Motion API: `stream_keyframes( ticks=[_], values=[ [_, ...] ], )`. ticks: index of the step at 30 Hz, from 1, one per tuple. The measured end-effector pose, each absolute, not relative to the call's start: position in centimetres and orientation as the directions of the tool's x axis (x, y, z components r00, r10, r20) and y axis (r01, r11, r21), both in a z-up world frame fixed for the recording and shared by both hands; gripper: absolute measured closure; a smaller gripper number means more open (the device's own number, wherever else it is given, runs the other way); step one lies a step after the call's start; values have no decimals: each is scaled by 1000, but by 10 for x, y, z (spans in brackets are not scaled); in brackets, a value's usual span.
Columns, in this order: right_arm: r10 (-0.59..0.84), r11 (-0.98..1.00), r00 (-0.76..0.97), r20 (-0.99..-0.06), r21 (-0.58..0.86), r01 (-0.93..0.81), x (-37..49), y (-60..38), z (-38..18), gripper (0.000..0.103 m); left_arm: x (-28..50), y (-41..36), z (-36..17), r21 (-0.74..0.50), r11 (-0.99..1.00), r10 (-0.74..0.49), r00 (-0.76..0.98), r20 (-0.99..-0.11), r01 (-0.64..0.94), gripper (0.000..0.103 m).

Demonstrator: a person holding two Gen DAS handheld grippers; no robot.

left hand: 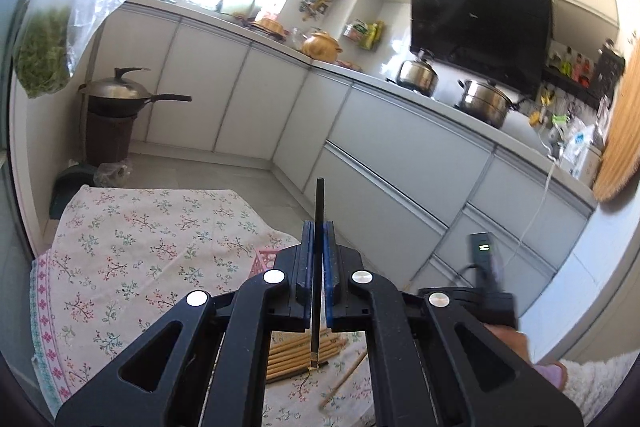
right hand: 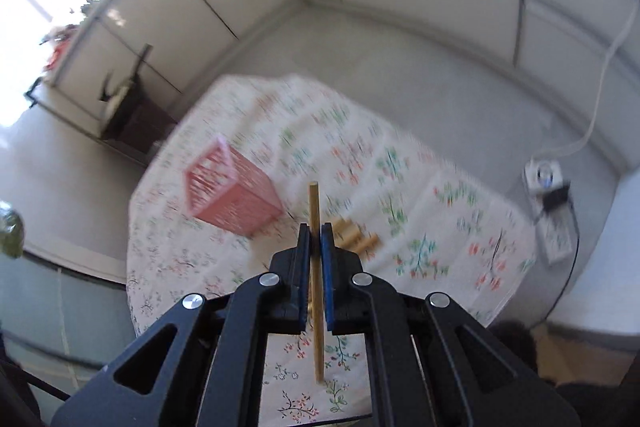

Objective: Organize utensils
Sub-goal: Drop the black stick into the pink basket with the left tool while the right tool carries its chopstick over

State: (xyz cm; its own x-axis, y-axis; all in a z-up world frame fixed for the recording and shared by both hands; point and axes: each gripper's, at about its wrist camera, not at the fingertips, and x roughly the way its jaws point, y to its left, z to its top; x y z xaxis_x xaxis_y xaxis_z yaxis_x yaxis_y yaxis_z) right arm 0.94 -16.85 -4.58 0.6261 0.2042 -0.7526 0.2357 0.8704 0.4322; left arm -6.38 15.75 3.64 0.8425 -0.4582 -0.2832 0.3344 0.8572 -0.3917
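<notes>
Wooden chopstick (right hand: 315, 267), black chopstick (left hand: 319, 267), one each.

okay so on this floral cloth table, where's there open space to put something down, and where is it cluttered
Free: the wide stretch of floral tablecloth left of the pink basket, out to the table's far edge, and the cloth right of the pile toward the rim. Crowded: the near middle, where the bamboo chopsticks pile lies by the basket.

table (right hand: 460, 227), floral cloth | on it: pink basket (right hand: 236, 195), wooden chopsticks (left hand: 304, 355)
</notes>
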Motion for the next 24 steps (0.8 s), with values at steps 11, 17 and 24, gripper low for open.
stream_keyframes(
  ticks=[11,17,24],
  values=[
    [238,828,831,-502,553,97,13,-202,75,97,-10,128,88,-378,898,-315,928,-198,224,99],
    [246,826,859,-448,561,56,44,-204,96,97,46,102,70,-351,922,-260,934,-246,164,99],
    [259,843,834,-487,536,52,86,-193,73,97,98,90,20,-334,936,-234,904,-358,110,98]
  ],
)
